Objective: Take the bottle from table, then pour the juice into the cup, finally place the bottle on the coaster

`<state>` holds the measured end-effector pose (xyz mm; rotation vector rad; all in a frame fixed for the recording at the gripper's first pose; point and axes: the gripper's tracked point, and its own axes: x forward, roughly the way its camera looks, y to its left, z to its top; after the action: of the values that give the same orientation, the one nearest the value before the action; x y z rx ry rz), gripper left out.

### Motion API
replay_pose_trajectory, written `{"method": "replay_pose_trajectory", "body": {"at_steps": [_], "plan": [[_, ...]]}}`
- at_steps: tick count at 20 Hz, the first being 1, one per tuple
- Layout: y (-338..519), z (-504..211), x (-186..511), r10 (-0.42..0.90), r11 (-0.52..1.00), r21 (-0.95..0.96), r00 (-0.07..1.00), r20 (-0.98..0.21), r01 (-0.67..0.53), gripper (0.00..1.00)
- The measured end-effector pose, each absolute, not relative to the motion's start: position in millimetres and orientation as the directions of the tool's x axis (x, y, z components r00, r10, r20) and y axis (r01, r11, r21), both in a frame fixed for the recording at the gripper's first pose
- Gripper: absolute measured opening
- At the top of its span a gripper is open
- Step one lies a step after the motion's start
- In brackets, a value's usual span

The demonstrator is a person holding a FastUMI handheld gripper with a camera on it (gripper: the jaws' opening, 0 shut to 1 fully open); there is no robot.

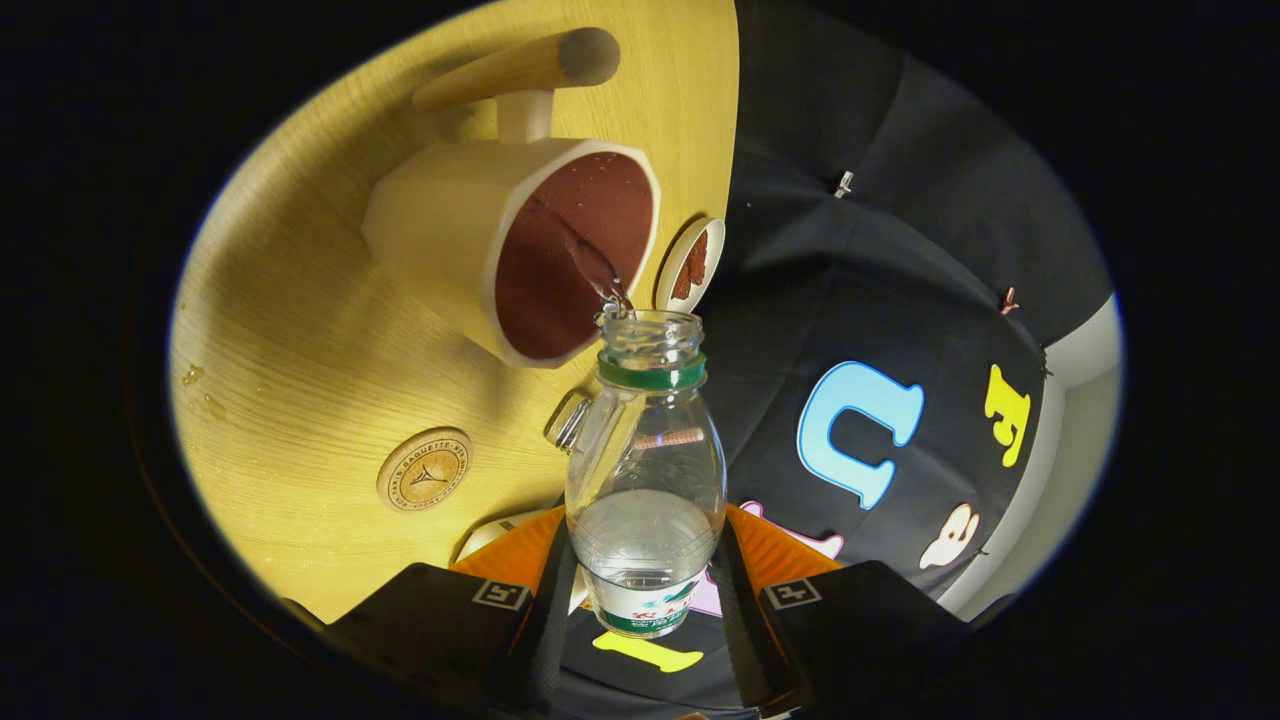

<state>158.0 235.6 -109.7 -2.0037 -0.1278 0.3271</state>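
While the gripper [645, 590] is pinching the tilted bottle [645, 480] between both fingers, liquid is streaming into the cup [510, 250], leaving the coaster [424, 469] placement undone.

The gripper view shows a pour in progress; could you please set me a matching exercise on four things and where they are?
1. bottle
2. cup
3. coaster
4. lid

a. between the fingers, tilted
b. beside the cup, near the table's edge
c. on the table, nearer the fingers than the cup
d. beyond the bottle's mouth, taking the stream

Pairs: 1-a, 2-d, 3-c, 4-b
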Motion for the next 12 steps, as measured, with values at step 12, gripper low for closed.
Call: {"method": "replay_pose_trajectory", "body": {"at_steps": [12], "plan": [[245.0,-108.3,162.0,0.267,-0.523,-0.852,0.945,-0.187,-0.021,0.7]]}}
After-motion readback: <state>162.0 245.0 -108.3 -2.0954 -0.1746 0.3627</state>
